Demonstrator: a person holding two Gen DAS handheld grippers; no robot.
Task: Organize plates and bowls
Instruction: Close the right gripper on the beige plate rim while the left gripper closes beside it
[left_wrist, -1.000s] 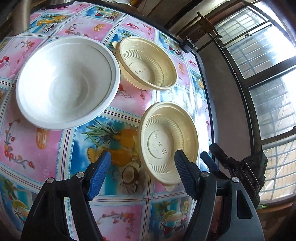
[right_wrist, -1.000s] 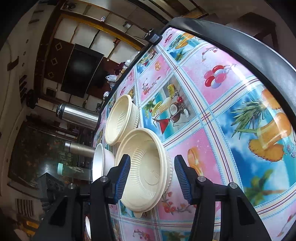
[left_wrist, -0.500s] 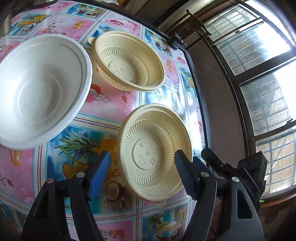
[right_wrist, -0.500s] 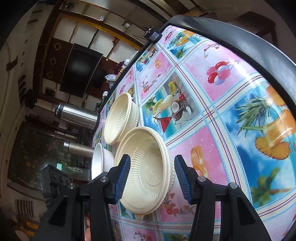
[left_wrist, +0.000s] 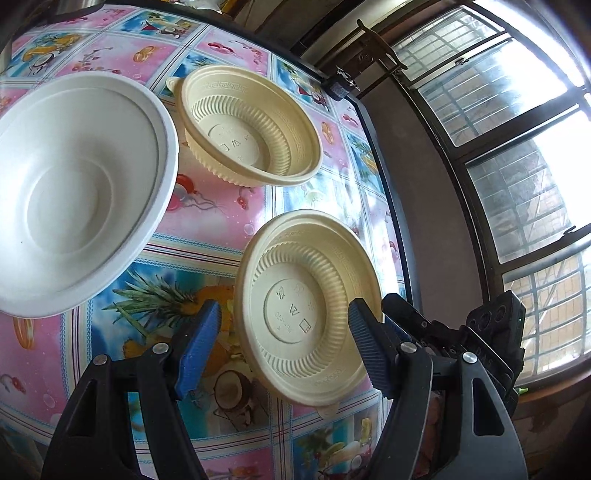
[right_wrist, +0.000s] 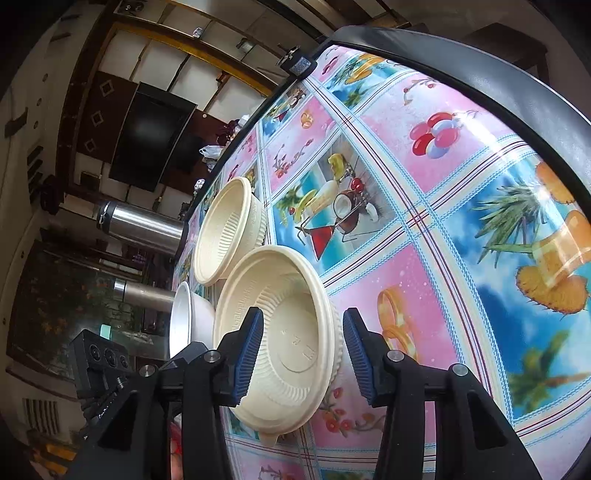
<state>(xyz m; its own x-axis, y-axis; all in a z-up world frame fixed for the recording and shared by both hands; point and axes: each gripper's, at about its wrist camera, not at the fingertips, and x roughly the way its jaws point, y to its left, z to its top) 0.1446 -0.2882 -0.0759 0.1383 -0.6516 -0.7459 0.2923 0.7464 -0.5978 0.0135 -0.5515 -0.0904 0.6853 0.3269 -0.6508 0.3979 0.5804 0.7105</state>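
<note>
Right gripper (right_wrist: 303, 347) spread wide, blue ribbed pads (right_wrist: 249, 350) straddling the near cream ribbed plastic bowl (right_wrist: 280, 332): left pad over the inside of the bowl, right pad outside the wall, nothing pinched yet as far as I can judge. Left gripper (left_wrist: 284, 347) also spread and empty, the same near cream bowl (left_wrist: 306, 295) sitting between and just beyond its pads. My read: the step is a rim grab on this bowl to nest it into the second cream ribbed bowl (right_wrist: 229, 229) just beyond it. To do it well, seat one pad inside and one outside the wall, close slowly since thin plastic likely flexes, lift level, then lower centred over the far one. Only one gripper needs it; the left should back off, since the two tools sit close together. The white smooth bowl (left_wrist: 74, 192) lies beyond and left of the left gripper, apart from both cream ones. Hard to tell: actual pad contact with the wall; white bowl cut off at the left wrist frame edge and mostly hidden in the right view; bowls' undersides; fruit-print tablecloth (right_wrist: 443, 221) edge beneath the grippers.
</note>
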